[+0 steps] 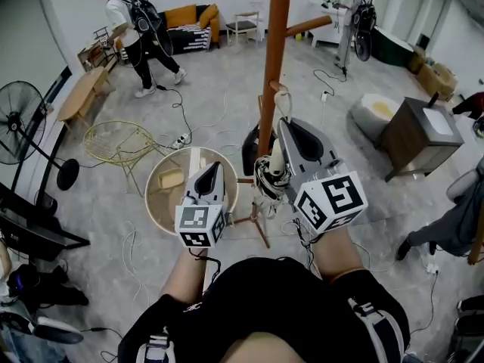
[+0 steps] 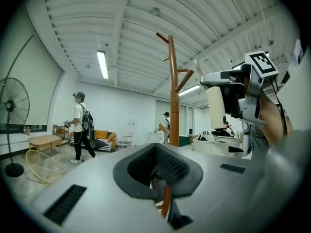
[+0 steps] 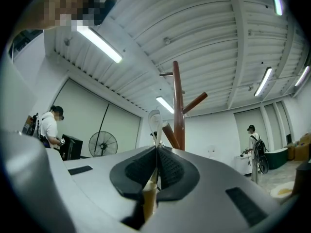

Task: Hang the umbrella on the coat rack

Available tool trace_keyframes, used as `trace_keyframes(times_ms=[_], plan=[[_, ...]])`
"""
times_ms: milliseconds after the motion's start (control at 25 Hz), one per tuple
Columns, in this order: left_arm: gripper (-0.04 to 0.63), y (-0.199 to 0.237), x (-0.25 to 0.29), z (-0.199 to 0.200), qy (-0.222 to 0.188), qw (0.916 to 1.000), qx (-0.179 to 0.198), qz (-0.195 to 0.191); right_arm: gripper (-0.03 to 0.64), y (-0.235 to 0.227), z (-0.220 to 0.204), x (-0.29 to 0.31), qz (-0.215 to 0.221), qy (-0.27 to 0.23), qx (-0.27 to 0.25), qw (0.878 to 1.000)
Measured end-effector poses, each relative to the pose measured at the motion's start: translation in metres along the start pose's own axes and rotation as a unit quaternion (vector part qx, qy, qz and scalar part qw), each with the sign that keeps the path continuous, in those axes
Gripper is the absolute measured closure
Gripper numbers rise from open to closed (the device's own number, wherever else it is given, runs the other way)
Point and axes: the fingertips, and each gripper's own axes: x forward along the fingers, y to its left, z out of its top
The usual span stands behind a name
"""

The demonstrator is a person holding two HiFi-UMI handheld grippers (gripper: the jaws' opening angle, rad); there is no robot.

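Note:
The brown wooden coat rack (image 1: 274, 59) rises just ahead of me, and its side pegs (image 3: 194, 103) show in the right gripper view. My right gripper (image 1: 283, 123) is shut on the umbrella's thin white strap loop (image 3: 154, 123), close beside the pole and below the pegs. The cream handle (image 1: 277, 157) and the folded dark umbrella (image 1: 268, 184) hang under its jaws. My left gripper (image 1: 212, 174) is lower and to the left, shut, with nothing seen in it. In the left gripper view the right gripper (image 2: 228, 89) and cream handle (image 2: 215, 106) stand right of the rack (image 2: 174, 91).
A round wooden table (image 1: 162, 195) sits left of the rack's base, with a yellow wire chair (image 1: 121, 142) and a standing fan (image 1: 19, 123) beyond. Cables lie across the floor. A dark cabinet (image 1: 420, 134) stands at the right. Two people (image 1: 132, 32) work at the far side.

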Motion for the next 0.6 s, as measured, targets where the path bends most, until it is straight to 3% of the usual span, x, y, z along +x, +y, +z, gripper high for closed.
trace_keyframes(times_ms=[200, 600], plan=[[0.58, -0.007, 0.036, 0.006, 0.002, 1.0, 0.003, 0.003, 0.598, -0.035, 0.008, 0.02, 0.01, 0.002, 0.013, 1.0], [0.58, 0.005, 0.039, 0.003, -0.004, 0.9997, 0.002, 0.025, 0.598, -0.047, -0.007, 0.036, 0.019, 0.019, 0.034, 0.999]])
